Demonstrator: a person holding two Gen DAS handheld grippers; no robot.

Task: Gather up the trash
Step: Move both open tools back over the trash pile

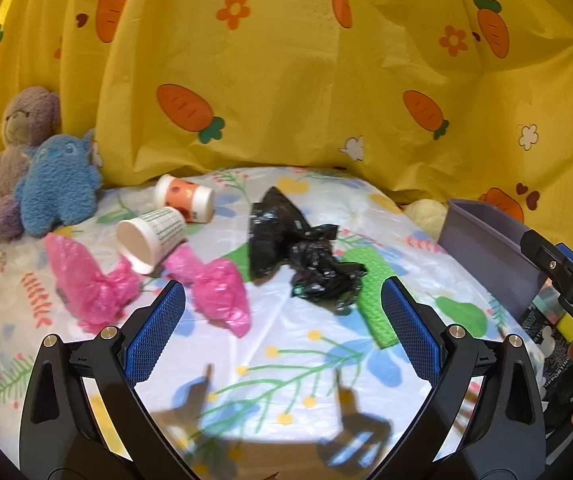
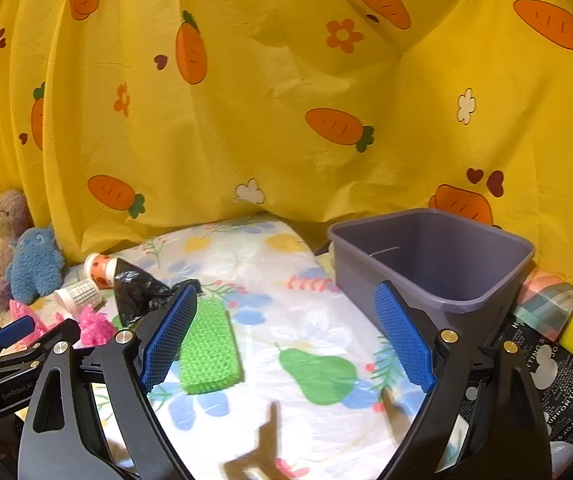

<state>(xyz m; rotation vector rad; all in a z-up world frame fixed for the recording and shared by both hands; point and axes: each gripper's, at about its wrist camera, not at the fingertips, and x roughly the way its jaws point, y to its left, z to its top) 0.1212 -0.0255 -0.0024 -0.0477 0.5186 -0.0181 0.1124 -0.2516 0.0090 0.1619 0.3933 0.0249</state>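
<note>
Left gripper (image 1: pixel 282 312) with fingers spread wide, nothing between the blue pads (image 1: pixel 154 332), hovering over the floral-print surface (image 1: pixel 294 360). Right gripper (image 2: pixel 286 336) likewise spread and empty, its pads either side of a printed green pear.

Trash scattered ahead in the left wrist view: two paper cups on their sides, one orange-dotted (image 1: pixel 184 198), one grid-patterned (image 1: pixel 152 238) with its mouth toward the camera; two crumpled pink plastic pieces (image 1: pixel 86 284) beside and under the grid cup; a crumpled black plastic bag (image 1: pixel 298 248) in the middle; a green textured strip (image 1: pixel 370 296) touching the bag's right edge and partly tucked behind the right finger.

Shown fully only in the right wrist view: the grey bin (image 2: pixel 438 256), upright and open, apparently empty, at the right of the surface, well apart from the cups. In the left view only one corner of that bin at the right edge, cut off by the other gripper's black body. The green strip lies plain and flat in the right view, just beside the left finger.

In the right view the cups, pink plastic and black bag crowded small at far left, partly hidden behind the finger and the other gripper. Boxes and packets right of the bin cut off at the frame edge, lettering unreadable. Two plush toys (image 1: pixel 26 164) against the yellow carrot-print cloth (image 1: pixel 286 80) at far left in both views.
</note>
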